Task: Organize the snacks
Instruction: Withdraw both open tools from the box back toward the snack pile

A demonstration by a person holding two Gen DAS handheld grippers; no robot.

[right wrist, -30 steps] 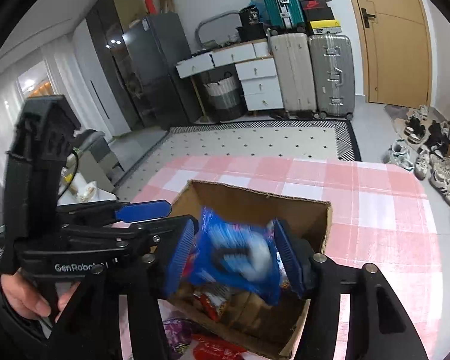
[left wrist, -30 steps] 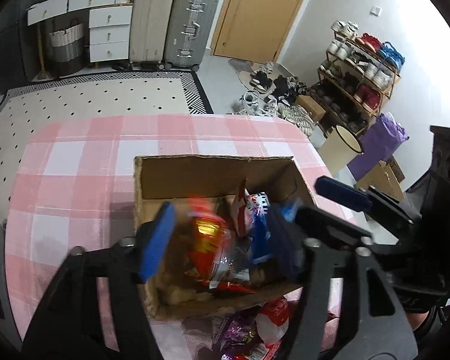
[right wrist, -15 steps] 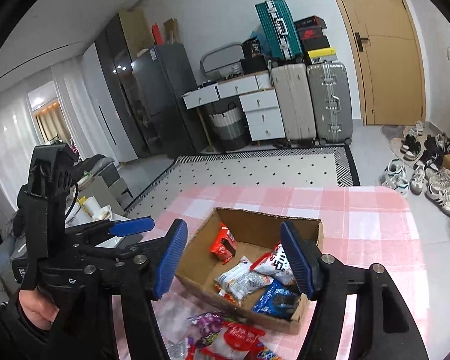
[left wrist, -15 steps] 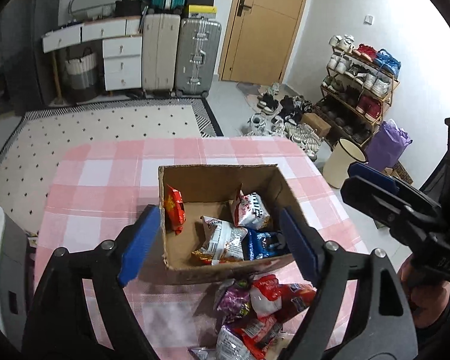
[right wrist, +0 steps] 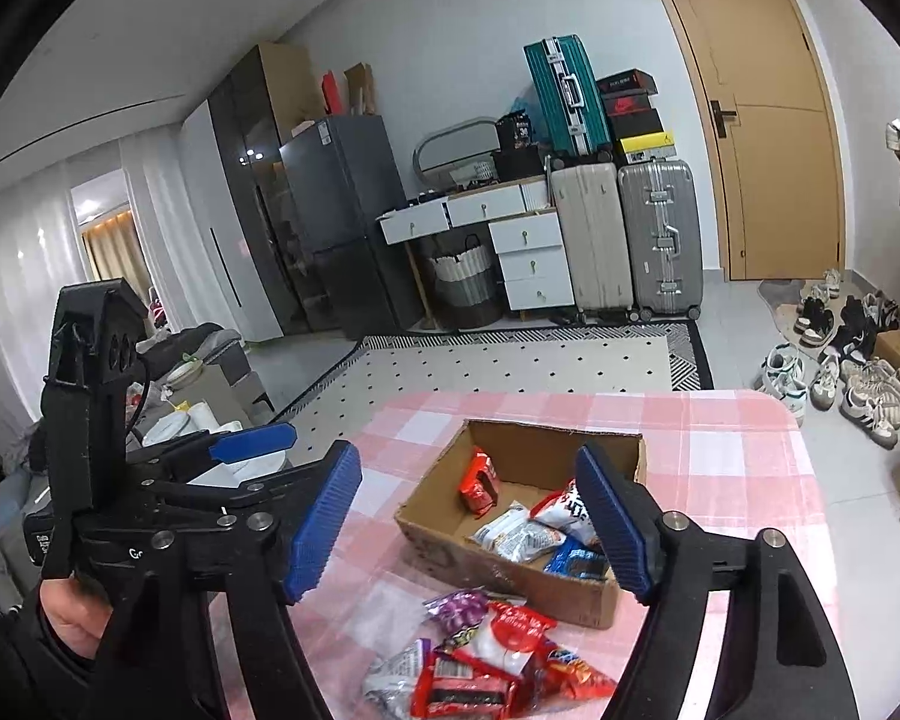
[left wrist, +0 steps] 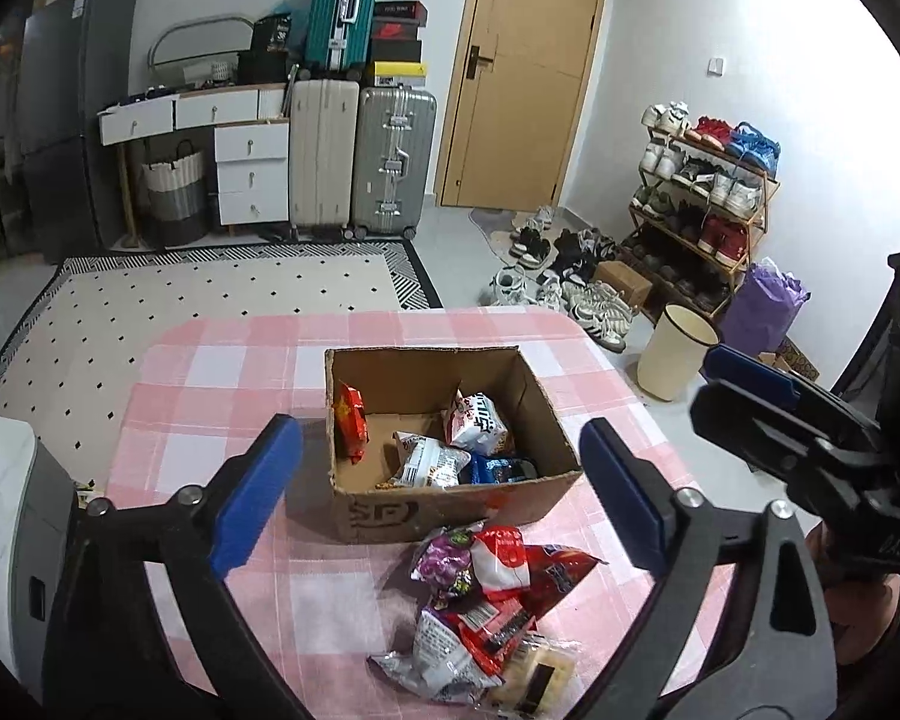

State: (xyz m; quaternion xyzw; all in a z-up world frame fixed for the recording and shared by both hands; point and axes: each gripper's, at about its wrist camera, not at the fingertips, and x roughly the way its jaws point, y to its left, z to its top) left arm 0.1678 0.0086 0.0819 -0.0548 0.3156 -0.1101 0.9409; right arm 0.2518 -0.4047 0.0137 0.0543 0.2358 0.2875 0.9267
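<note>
An open cardboard box point(left wrist: 450, 504) point(right wrist: 510, 585) sits on the pink checked tablecloth point(left wrist: 222, 372). Inside it lie a red packet point(left wrist: 351, 427), a white and red bag point(left wrist: 477, 420), a white bag point(left wrist: 429, 465) and a blue packet point(left wrist: 498, 471). A pile of loose snack packets point(left wrist: 486, 606) point(right wrist: 480, 660) lies on the cloth in front of the box. My left gripper point(left wrist: 441, 492) is open and empty, raised above and short of the box. My right gripper point(right wrist: 471, 525) is open and empty, raised above the pile; it also shows in the left wrist view point(left wrist: 774, 402).
The table's far edge borders a dotted rug point(left wrist: 210, 294). Suitcases point(left wrist: 360, 162) and white drawers point(left wrist: 249, 168) stand at the back wall. A shoe rack point(left wrist: 702, 204) and a cream bin point(left wrist: 672, 360) stand at the right. A white appliance point(left wrist: 6, 516) stands left of the table.
Both grippers have let go of their snacks into the box, opened, and pulled up and back from it. The red and blue packets now lie in the box.
</note>
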